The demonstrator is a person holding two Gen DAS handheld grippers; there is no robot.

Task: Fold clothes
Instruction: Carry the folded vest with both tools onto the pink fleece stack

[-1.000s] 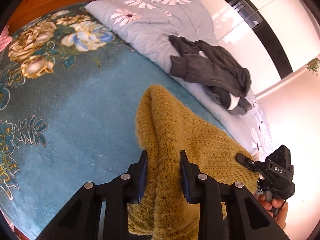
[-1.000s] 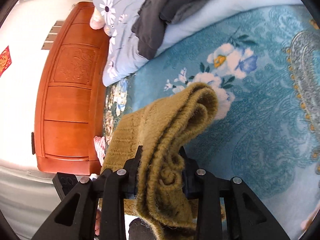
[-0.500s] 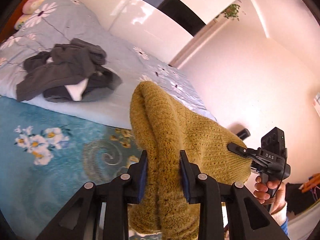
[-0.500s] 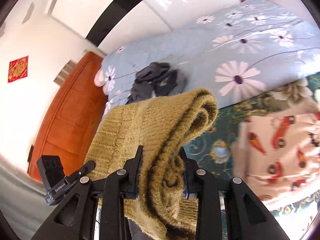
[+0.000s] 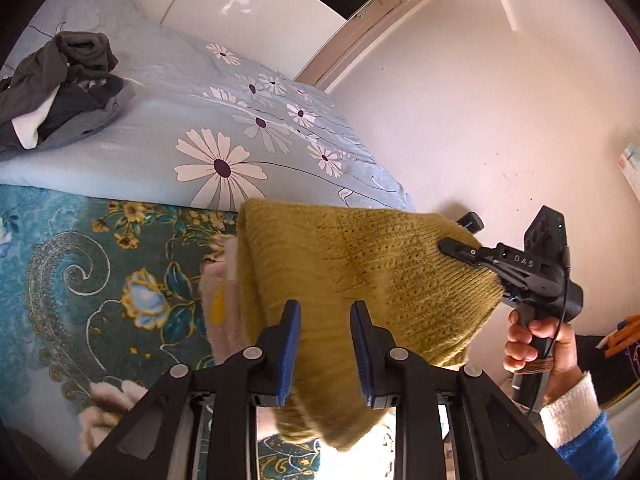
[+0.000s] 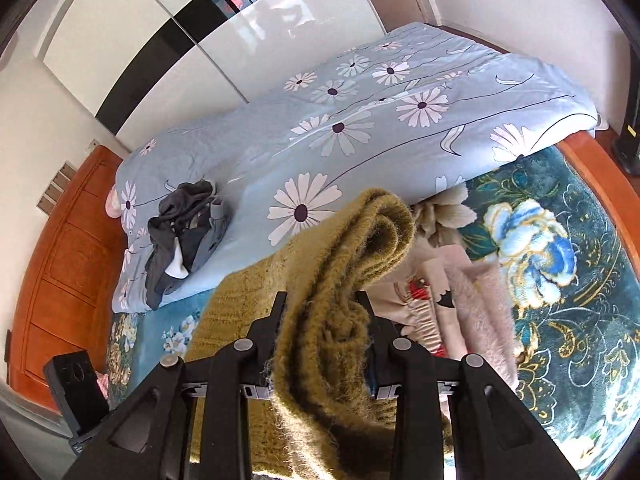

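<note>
Two grippers hold one garment between them. The left gripper (image 5: 325, 322) is clamped on a thick bunch of the mustard knit sweater (image 5: 360, 264), its blue pads pressed into the wool, and its jaws have just closed a little further on that bunch. The right gripper (image 6: 321, 312) is clamped on the other folded end, several layers of knit rolled up between its jaws. In the left wrist view the right gripper bites the far edge of the sweater, held by a hand (image 5: 536, 344) in a white and blue sleeve.

The sweater hangs in the air between the two, clear of the bed. What has changed is the backdrop: a second ago both cameras looked down on the teal floral blanket (image 5: 80, 264) near the wooden headboard (image 6: 60, 280); now they face the foot end of the bed, with the daisy-print quilt (image 6: 360, 128) behind. Just below the sweater lies a stack of folded pale clothes (image 6: 472, 304) on the blanket. The heap of dark grey clothes (image 6: 184, 236) sits well apart on the quilt, unfolded.

So the sweater looks folded and carried to the stack. The likely next step is lowering it squarely onto the stack, then releasing both ends without dragging the fold open.
</note>
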